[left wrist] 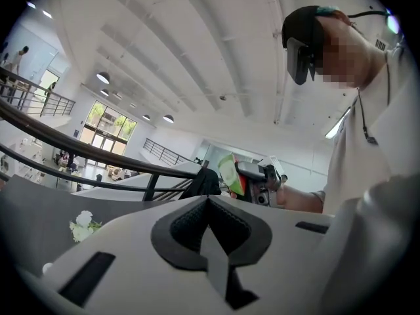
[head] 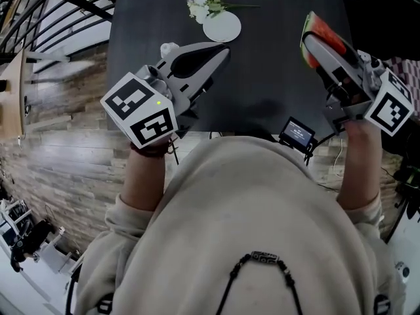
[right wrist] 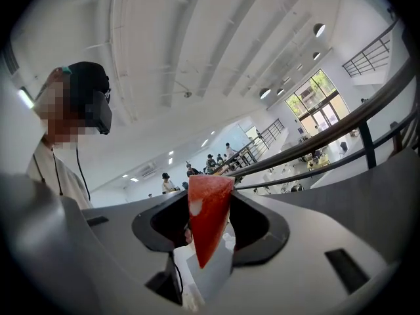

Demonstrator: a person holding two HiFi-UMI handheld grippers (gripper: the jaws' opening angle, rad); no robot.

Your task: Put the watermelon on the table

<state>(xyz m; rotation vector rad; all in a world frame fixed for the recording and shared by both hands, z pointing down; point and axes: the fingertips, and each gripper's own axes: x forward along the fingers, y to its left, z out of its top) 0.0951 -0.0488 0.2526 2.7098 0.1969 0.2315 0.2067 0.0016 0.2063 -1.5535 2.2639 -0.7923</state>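
Observation:
A wedge of watermelon (head: 319, 31), red flesh with a green rind, is clamped in my right gripper (head: 314, 41) above the right side of the black table (head: 262, 77). In the right gripper view the red wedge (right wrist: 207, 215) stands point-down between the two dark pads, my right gripper (right wrist: 209, 202) shut on it. My left gripper (head: 216, 56) hovers over the table's left-middle, its jaws together and empty. The left gripper view shows its tips (left wrist: 209, 199) meeting, with the watermelon (left wrist: 230, 172) and right gripper off to the right.
A white plate (head: 222, 26) and a sprig of white flowers (head: 203, 6) lie at the table's far middle. A small device with a lit screen (head: 296, 134) sits at the near edge. A black railing (head: 52, 12) runs at the far left over wooden flooring.

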